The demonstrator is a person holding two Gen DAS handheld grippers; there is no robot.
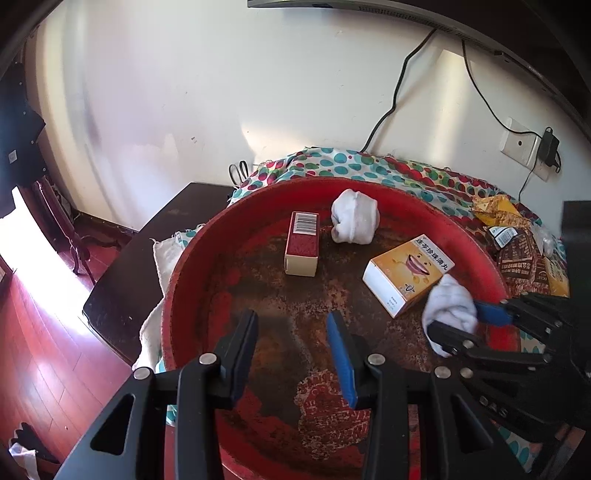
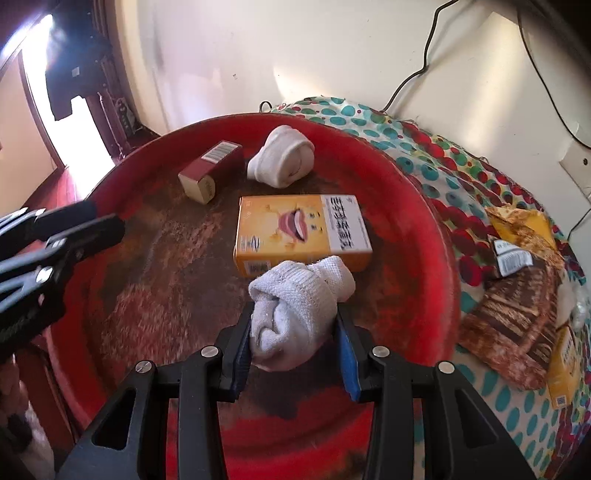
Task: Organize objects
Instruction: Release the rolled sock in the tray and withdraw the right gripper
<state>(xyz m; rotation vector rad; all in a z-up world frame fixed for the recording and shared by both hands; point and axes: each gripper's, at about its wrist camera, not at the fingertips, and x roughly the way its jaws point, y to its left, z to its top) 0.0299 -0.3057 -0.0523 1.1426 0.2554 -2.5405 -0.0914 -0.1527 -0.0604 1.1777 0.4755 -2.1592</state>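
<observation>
Dotted cloth (image 2: 424, 155) on dark table (image 1: 147, 258), bearing red basin (image 2: 424, 229), snack packets (image 2: 517, 302)

A lived-in room of a home: a glossy red-brown wooden plank floor (image 1: 44, 332) catches sunlight from a bright doorway (image 2: 79, 118), and a dark carved wooden furniture leg (image 1: 79, 254) stands by the cream plastered wall (image 1: 184, 92). A white wall socket (image 1: 521, 146) carries a black plug adapter (image 1: 548, 146) with black cables (image 1: 399, 85) running up to a wall-hung flat screen (image 1: 406, 11). A cotton cloth with teal and red dots (image 1: 369, 162) covers the dark table (image 1: 147, 258)
</observation>
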